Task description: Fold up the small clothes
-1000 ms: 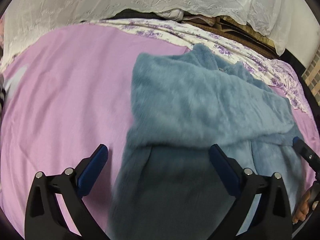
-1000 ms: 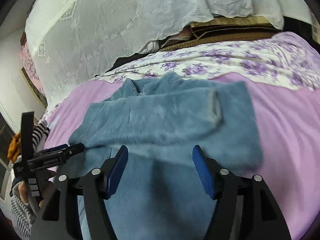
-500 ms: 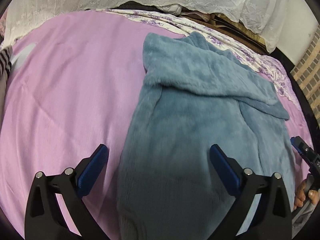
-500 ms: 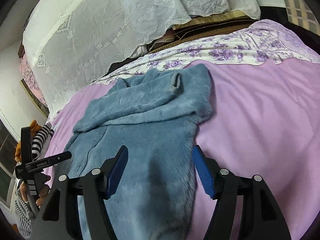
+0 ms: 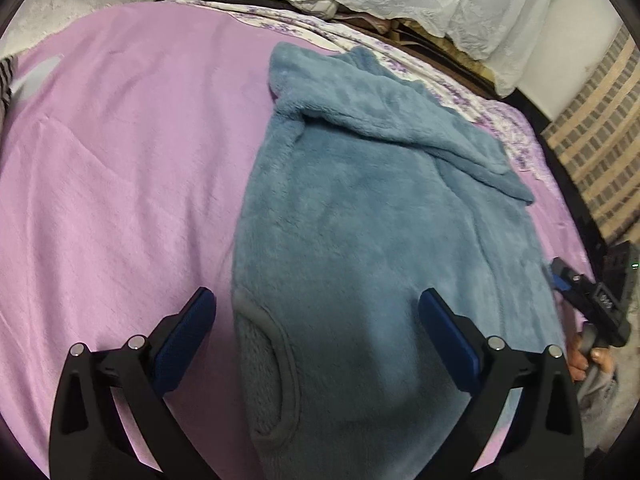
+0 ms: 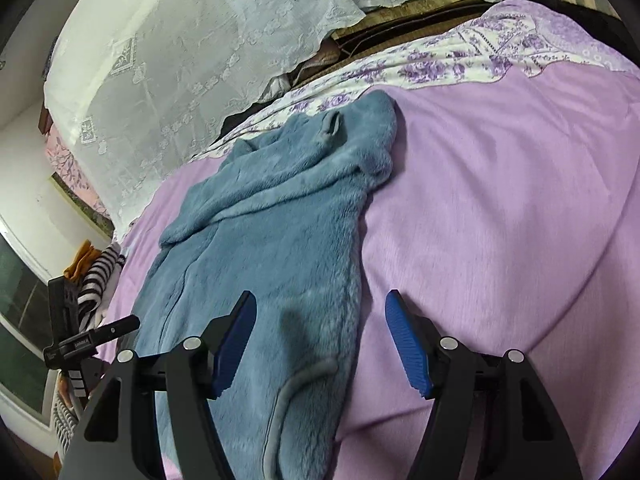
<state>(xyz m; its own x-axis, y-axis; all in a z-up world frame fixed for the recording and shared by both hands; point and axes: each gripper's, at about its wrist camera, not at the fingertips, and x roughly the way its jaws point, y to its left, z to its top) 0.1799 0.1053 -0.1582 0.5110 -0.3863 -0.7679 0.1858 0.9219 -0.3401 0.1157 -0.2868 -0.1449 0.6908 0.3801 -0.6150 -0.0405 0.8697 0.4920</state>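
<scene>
In the left wrist view, the smooth lilac-pink bedspread (image 5: 120, 168) fills the nine o'clock side. At seven o'clock sits one blue pad of the left gripper (image 5: 318, 330), whose jaws stand wide apart and clamp nothing; its other pad is at five o'clock, over the cloth. Between them and running up to twelve o'clock lies the fluffy grey-blue fleece garment (image 5: 360, 216), spread flat on the bedspread, with one sleeve folded across its upper part toward two o'clock and a grey-trimmed rounded opening at six o'clock. At four o'clock the person's right hand (image 5: 580, 354) grips the black handle of the other tool.

In the right wrist view, the black body of the left tool shows at eight o'clock, beside a black-and-white striped cloth (image 6: 98, 276). A white lace curtain (image 6: 192, 40) hangs at eleven o'clock. The garment stretches from six o'clock toward twelve. The right gripper (image 6: 320, 342) has its jaws apart, empty, straddling the garment's right edge. A white, purple-flowered sheet (image 6: 440, 64) lies at one o'clock.
</scene>
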